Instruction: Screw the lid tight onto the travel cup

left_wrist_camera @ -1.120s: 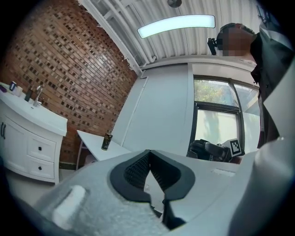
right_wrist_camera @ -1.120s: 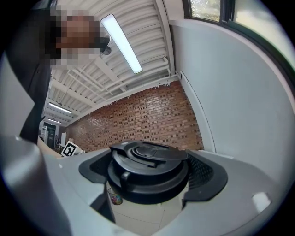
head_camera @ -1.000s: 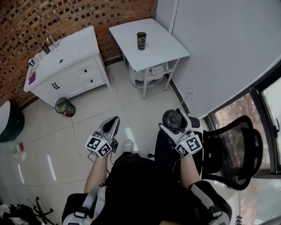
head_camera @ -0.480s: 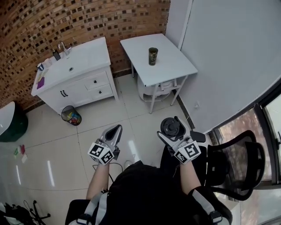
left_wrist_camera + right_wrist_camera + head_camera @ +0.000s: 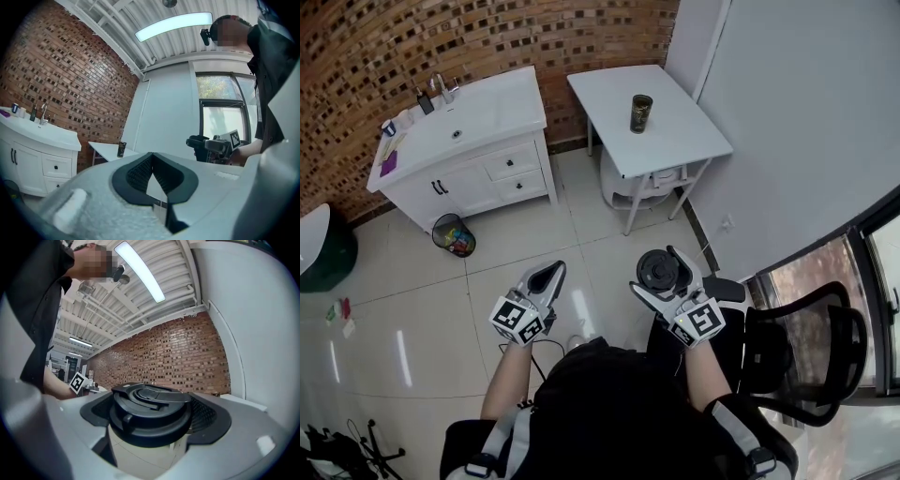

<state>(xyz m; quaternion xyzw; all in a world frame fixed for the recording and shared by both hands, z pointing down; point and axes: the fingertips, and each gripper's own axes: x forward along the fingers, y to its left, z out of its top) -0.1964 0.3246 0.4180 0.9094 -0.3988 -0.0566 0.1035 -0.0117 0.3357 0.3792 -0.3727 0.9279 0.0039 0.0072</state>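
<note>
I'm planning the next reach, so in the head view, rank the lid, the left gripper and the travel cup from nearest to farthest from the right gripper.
1. lid: between the right gripper's own jaws.
2. left gripper: beside it, to the left.
3. travel cup: far ahead, on the white table.

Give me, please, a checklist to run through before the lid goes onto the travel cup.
1. Lid gripped in the right tongs: ok, the pads press on its sides.
2. Lid top side up: ok.
3. Left tongs open to take the cup: not ok, shut and empty.
4. Travel cup upright on the white table: ok.
5. Cup within reach: not ok, it stands far ahead of both tongs.
6. Cup mouth clear: cannot tell, too small to see.
</note>
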